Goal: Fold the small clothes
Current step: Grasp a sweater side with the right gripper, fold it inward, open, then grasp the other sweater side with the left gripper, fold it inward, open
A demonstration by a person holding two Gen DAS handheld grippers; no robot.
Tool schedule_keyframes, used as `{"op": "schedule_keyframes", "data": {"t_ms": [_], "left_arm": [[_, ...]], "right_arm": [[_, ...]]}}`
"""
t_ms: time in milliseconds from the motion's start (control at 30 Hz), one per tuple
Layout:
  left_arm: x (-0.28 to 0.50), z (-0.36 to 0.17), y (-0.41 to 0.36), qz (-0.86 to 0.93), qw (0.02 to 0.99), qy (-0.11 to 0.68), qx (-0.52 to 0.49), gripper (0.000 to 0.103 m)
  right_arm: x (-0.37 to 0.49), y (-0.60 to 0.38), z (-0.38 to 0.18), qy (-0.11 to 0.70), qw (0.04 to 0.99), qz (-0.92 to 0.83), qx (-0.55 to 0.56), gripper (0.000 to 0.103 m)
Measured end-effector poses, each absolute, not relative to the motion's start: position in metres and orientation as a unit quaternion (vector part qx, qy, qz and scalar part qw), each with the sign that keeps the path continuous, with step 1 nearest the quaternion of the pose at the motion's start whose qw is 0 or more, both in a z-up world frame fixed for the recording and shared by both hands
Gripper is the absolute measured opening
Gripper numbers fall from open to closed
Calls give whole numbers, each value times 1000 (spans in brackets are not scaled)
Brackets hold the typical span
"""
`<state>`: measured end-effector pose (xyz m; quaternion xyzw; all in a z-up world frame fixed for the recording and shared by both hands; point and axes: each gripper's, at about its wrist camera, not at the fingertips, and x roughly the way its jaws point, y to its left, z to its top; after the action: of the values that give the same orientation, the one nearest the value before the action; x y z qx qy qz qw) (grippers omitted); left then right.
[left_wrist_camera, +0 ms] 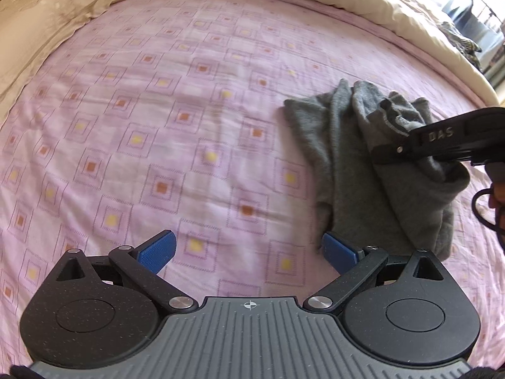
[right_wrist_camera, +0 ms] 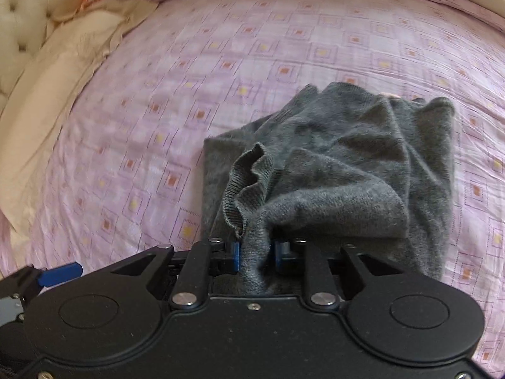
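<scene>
Right gripper (right_wrist_camera: 255, 254) pinches a grey garment (right_wrist_camera: 347, 158) (possibly a sweater) above the bed (right_wrist_camera: 157, 110); left gripper (left_wrist_camera: 249, 252) fingers spread, empty

Ahead of my claw spreads a pink bedsheet (left_wrist_camera: 189, 101) patterned with small squares. Cream pillows (right_wrist_camera: 63, 72) lie ahead-left against a tufted headboard (right_wrist_camera: 22, 31); bright daylight enters far right.

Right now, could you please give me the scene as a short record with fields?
surface: bed with pink patterned sheet
garment: grey knit garment, crumpled, unfolded
left gripper: open, holds nothing, over bare sheet beside the garment
right gripper: shut on a bunch of the garment's fabric
bedding: cream pillow at the far left
</scene>
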<state>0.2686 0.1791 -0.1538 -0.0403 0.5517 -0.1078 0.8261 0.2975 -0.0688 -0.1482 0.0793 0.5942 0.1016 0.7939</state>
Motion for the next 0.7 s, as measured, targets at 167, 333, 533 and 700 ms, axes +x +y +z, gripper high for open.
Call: {"op": "schedule_keyframes", "data": {"t_ms": [167, 333, 533, 700], "left_arm": [[267, -158, 186, -106, 821, 559, -48, 100], [270, -156, 182, -113, 823, 556, -44, 100], [288, -141, 167, -137, 832, 535, -43, 100], [317, -136, 147, -164, 827, 533, -67, 100]], "right_arm": [[286, -58, -133, 560, 799, 190, 108, 49], [274, -66, -114, 526, 817, 197, 132, 49], [249, -104, -113, 514, 836, 128, 142, 51], [228, -115, -118, 524, 839, 104, 104, 57]]}}
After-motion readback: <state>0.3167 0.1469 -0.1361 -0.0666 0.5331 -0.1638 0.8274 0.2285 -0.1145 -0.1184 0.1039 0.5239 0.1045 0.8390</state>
